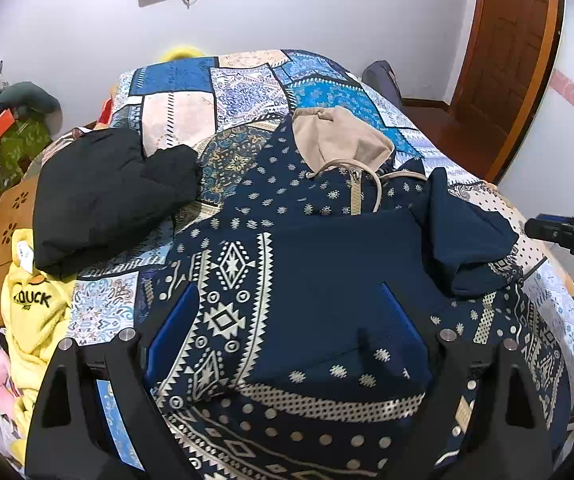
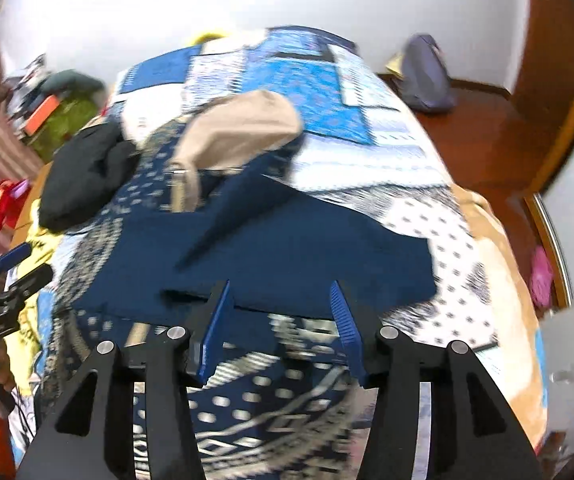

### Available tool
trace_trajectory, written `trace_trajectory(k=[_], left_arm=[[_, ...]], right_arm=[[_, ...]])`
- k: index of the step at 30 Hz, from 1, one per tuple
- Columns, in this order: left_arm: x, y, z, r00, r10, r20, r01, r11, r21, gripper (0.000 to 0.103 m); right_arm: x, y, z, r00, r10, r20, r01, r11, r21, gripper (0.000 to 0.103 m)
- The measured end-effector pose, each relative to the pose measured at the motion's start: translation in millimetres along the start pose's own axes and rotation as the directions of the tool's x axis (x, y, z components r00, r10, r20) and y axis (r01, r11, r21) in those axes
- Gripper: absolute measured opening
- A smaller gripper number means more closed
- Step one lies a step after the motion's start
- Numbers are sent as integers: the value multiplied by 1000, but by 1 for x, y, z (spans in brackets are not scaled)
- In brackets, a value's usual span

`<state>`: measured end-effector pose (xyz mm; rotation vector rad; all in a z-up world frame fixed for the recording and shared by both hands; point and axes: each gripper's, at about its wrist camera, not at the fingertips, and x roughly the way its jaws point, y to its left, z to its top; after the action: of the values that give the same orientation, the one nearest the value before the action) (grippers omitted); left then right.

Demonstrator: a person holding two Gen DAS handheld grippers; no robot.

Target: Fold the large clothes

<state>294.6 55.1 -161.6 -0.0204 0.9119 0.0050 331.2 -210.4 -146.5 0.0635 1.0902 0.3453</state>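
A navy patterned hoodie (image 1: 287, 280) lies spread on the bed (image 1: 215, 92), front up, its beige-lined hood (image 1: 339, 140) toward the far end and a beige zipper and drawcords just below the hood. Both sleeves are folded in: one lies flat across the chest as a plain navy panel, the other is bunched at the hoodie's edge on the right of the left wrist view. In the right wrist view, which is motion-blurred, the same hoodie (image 2: 287, 240) fills the middle of the bed.

The left tool (image 1: 291, 312) hangs over the lower part of the garment with its blue-padded fingers spread wide, gripping nothing. The right tool (image 2: 283, 312) is likewise spread apart above the hem area, nothing between its fingers; it also shows at the right edge of the left wrist view.

A patchwork quilt (image 1: 319, 92) in blues and cream covers the bed. A folded black garment (image 1: 103, 196) rests on the quilt just beside the hoodie's shoulder, and a yellow garment (image 1: 35, 312) printed "DUCK" hangs off the bed's edge below it. A wooden door (image 1: 507, 52) stands beyond the bed, and a grey-blue bag (image 2: 427, 76) sits on the floor by the wall.
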Motion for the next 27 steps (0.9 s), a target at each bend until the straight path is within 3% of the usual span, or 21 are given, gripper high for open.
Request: trace_trajectory(k=[4, 7, 12, 16, 17, 18, 20, 21, 24, 27], left_arm=[[5, -4, 2, 1000, -12, -10, 12, 1000, -9, 90], [6, -5, 1, 1000, 4, -9, -4, 1000, -10, 90], [9, -1, 0, 1000, 7, -19, -7, 1000, -13, 90], [12, 5, -1, 1000, -1, -27, 0, 999, -37, 90], [12, 7, -1, 1000, -2, -29, 1, 999, -44, 90], [13, 8, -2, 1000, -1, -30, -1, 999, -49, 90], [15, 10, -3, 999, 5, -33, -7, 999, -50, 90], [15, 12, -4, 999, 12, -34, -13, 999, -48, 90], [14, 16, -6, 999, 23, -28, -25, 999, -42, 90], [10, 21, -7, 1000, 17, -18, -18, 999, -51, 90]], right_arm=[[22, -34, -7, 998, 32, -50, -23, 986, 163, 47], [42, -56, -12, 989, 129, -79, -100, 949, 298, 47], [68, -72, -12, 974, 205, -99, -146, 897, 417, 47], [90, -84, -11, 973, 212, -95, -136, 851, 508, 47], [92, -83, -10, 975, 208, -82, -137, 845, 517, 42], [92, -81, -8, 978, 198, -70, -134, 847, 514, 37], [85, -77, -5, 986, 162, -35, -124, 863, 489, 14], [77, -71, -1, 991, 133, -8, -114, 878, 464, 10], [47, -50, 12, 994, 63, 85, -90, 927, 365, 10], [18, -21, 34, 986, 52, 162, -92, 963, 252, 10]])
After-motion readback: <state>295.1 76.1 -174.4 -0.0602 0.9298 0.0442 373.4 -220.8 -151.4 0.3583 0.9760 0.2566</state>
